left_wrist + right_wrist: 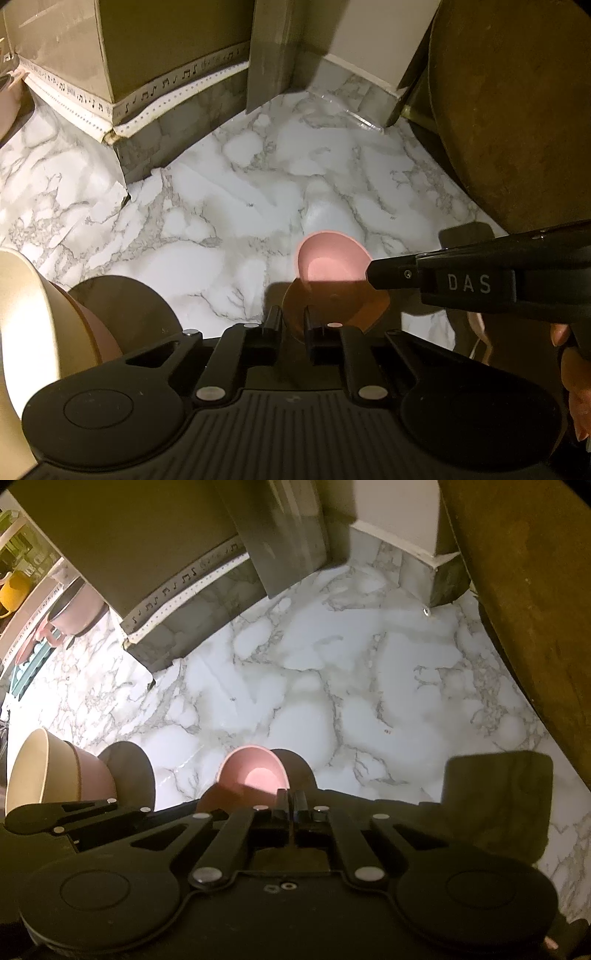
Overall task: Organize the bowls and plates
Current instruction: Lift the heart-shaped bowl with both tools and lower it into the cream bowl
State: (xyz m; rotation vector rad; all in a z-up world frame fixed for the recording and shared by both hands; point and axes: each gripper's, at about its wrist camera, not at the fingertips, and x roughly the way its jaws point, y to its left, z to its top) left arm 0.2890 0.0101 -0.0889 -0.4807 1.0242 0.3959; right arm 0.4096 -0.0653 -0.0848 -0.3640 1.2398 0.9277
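A small pink bowl (pixel 330 263) is held tilted above the marble counter (pixel 240 184). My left gripper (pixel 290 321) is shut on its near rim. My right gripper (pixel 291 800) is shut on the same bowl's (pixel 255 771) right rim; it shows in the left wrist view (pixel 373 273) reaching in from the right. A cream bowl nested in a pink bowl (pixel 55 771) lies on its side at the left, and also shows in the left wrist view (pixel 48 325).
A large brown round board (pixel 517 110) leans at the right. A box with music-note trim (pixel 166 85) stands at the back left. Pink and yellow cups (pixel 55 616) sit on the far left of the counter.
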